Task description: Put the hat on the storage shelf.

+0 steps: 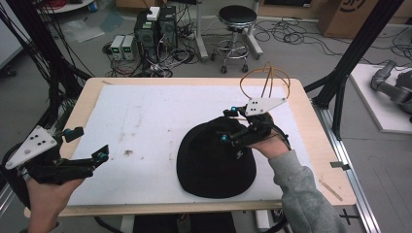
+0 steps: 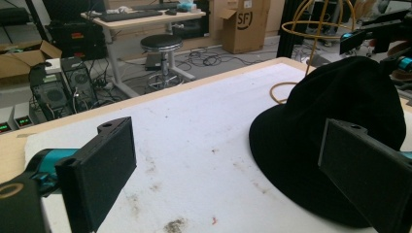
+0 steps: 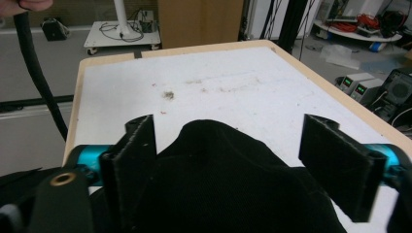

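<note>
White padding covers the wooden tabletop. Toward its near right edge lies a black hat, a wire stand behind. Right gripper, jaws spread, straddles its crown; apparently grasping, closing comes next. Left gripper waits spread at the near left corner.

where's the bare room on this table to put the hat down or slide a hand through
The white mat is bare across its middle and far left, between the left hand-held gripper and the black hat; a few stains mark it. It is crowded at the right: the hat, the right hand-held gripper with the hat's crown between its open jaws, and the wire hat stand at the far right edge.
</note>
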The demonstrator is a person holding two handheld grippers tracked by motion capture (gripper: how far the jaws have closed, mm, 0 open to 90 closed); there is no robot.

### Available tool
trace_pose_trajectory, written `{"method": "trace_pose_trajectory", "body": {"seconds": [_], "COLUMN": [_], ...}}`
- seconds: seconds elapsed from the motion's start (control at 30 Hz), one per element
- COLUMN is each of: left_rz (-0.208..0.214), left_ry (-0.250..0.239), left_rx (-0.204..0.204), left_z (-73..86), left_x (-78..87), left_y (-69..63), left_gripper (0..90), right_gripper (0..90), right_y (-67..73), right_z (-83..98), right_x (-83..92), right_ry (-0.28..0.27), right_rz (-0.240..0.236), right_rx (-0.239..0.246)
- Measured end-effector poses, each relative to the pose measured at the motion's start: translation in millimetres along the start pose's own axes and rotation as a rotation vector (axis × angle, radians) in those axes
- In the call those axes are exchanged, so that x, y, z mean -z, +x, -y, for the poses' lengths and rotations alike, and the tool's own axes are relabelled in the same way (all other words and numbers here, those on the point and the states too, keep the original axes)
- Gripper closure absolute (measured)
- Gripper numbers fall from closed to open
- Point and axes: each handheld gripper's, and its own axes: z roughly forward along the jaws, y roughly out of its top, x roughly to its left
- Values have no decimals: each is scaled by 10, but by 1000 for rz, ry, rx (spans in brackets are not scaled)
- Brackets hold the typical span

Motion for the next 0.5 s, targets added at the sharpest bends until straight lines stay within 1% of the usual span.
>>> {"method": "trace_pose_trajectory", "body": {"seconds": [0.07, 0.1, 0.13, 0.17, 0.2, 0.23, 0.27, 0.3, 0.33, 0.37, 0.4, 0.43, 0.47, 0.5], "left_rz": [0, 0, -1, -2, -1, -2, -3, -3, -4, -4, -4, -4, -3, -2], "left_ry": [-2, -3, -2, -2, -2, -2, -3, -3, -3, -2, -2, -2, 0, 2], "left_rx": [1, 2, 3, 2, 1, 1, 3, 5, 4, 4, 4, 5, 4, 1], "left_z": [0, -1, -1, -2, -3, -3, -2, -1, 0, 0, 1, 2, 3, 3], "left_x": [1, 2, 4, 6, 9, 11, 12, 13, 13, 13, 11, 9, 8, 5], "left_y": [0, 0, 1, 3, 6, 8, 10, 12, 13, 15, 15, 14, 15, 17], "left_gripper": [68, 68, 68, 68, 68, 68, 68, 68, 68, 68, 68, 68, 68, 68], "right_gripper": [285, 296, 296, 311, 367, 388, 388, 456, 456, 544, 586, 586, 650, 735], "right_y": [-3, -13, -13, -10, -30, -37, -37, -48, -48, -45, -47, -47, -43, -30], "right_z": [8, 13, 13, 19, 40, 46, 46, 57, 57, 61, 63, 63, 65, 67], "right_x": [-14, -25, -25, -30, -49, -51, -51, -48, -48, -37, -36, -36, -34, -38], "right_ry": [6, 10, 10, 17, 36, 37, 37, 41, 41, 55, 59, 59, 73, 85], "right_rz": [-4, -1, -1, 8, 6, 13, 13, 5, 5, 5, 1, 1, -3, -5], "right_rx": [-1, 15, 15, 9, -9, -4, -4, -11, -11, -10, -1, -1, 9, 25]}}
